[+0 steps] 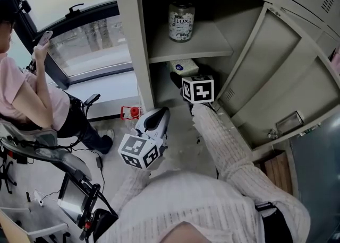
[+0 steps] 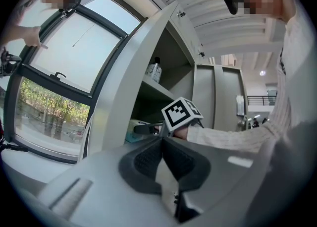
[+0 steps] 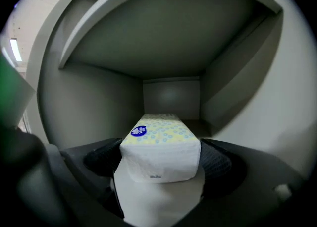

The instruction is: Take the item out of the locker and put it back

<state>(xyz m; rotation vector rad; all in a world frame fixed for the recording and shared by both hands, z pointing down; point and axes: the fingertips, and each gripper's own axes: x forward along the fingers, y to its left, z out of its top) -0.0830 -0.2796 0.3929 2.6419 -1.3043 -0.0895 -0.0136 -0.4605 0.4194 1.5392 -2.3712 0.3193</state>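
The open grey locker (image 1: 139, 51) has two shelves. On the lower shelf lies a white tissue pack (image 1: 184, 67) with a yellow dotted top. My right gripper (image 1: 187, 80) reaches into that compartment. In the right gripper view the tissue pack (image 3: 161, 146) fills the gap of the right gripper (image 3: 161, 152), with a black pad (image 3: 220, 157) pressed to each side. My left gripper (image 1: 161, 113) hangs outside the locker, below its opening, shut and holding nothing. The left gripper (image 2: 162, 139) looks towards the right gripper's marker cube (image 2: 181, 114).
A LUX bottle (image 1: 181, 22) stands on the upper shelf. The locker door (image 1: 276, 72) hangs open to the right. A seated person (image 1: 26, 98) is at the left by a window (image 1: 90, 40). A small red object (image 1: 130, 112) lies on the floor near the locker's foot.
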